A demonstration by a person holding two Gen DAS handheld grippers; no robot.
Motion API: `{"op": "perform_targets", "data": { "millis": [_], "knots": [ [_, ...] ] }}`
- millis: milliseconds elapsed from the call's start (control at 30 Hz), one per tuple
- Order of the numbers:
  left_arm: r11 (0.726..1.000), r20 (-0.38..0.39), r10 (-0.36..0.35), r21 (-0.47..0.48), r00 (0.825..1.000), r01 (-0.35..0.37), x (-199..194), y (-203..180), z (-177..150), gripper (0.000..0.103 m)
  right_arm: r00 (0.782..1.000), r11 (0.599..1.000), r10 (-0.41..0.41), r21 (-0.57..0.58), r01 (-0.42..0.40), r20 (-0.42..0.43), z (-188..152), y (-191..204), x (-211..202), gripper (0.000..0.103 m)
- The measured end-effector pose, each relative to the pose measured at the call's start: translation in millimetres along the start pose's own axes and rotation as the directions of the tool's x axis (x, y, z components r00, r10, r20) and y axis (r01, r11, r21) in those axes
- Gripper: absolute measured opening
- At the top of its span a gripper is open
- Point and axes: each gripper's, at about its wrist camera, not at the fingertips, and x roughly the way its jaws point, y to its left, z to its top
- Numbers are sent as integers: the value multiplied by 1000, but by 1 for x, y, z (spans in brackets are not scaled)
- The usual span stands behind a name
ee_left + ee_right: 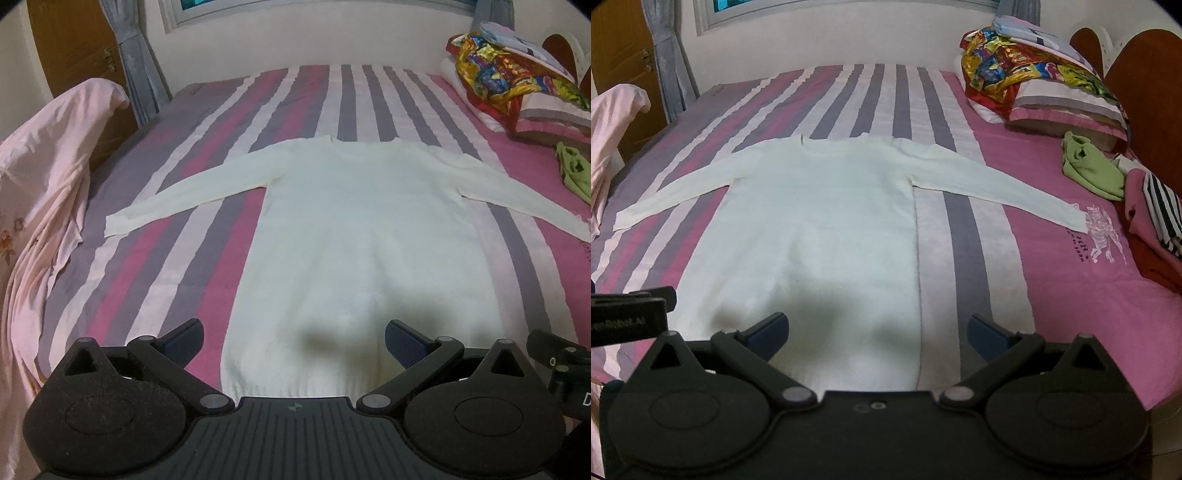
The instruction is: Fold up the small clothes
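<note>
With the white long-sleeved sweater (354,236) spread flat and face-down or face-up (cannot tell which) across the centre of the striped bedsheet (207,155), hem at the bottom of both frames, neckline toward the top, 2 sleeves angled out to lower left and lower right. No fold made yet; judged to be the very start. Left gripper (294,341) poised over the hem, jaws wide apart, holding nothing. Right gripper (878,334) likewise above the hem's right corner, jaws apart and empty. Next, probably: reach out to a sleeve cuff (1075,218) or shoulder, pinch 1 layer only, carry it across the body. Off to the right, a green garment (1089,170) and a folded stack (1156,225) near the pillows (1045,88); pink cloth (48,184) draped at left edge.
</note>
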Motion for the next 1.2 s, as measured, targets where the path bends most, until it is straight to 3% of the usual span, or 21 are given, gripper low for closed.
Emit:
{"op": "perform_targets", "data": {
  "millis": [467,633,967,1200],
  "knots": [
    [1000,-6,-11,1,1000,11,50,-24,33,103,996,997,-68,27,67,57,23,-34,39,103],
    [1000,-17,-17,11,1000,18,74,-39,49,103,997,995,-73,68,70,39,36,-56,64,102],
    [999,-39,-20,31,999,21,128,-70,92,103,988,981,-154,117,155,-18,62,-96,121,97],
    [999,-50,-19,31,999,20,153,-86,108,103,987,978,-156,136,160,-42,78,-110,148,97]
  ]
}}
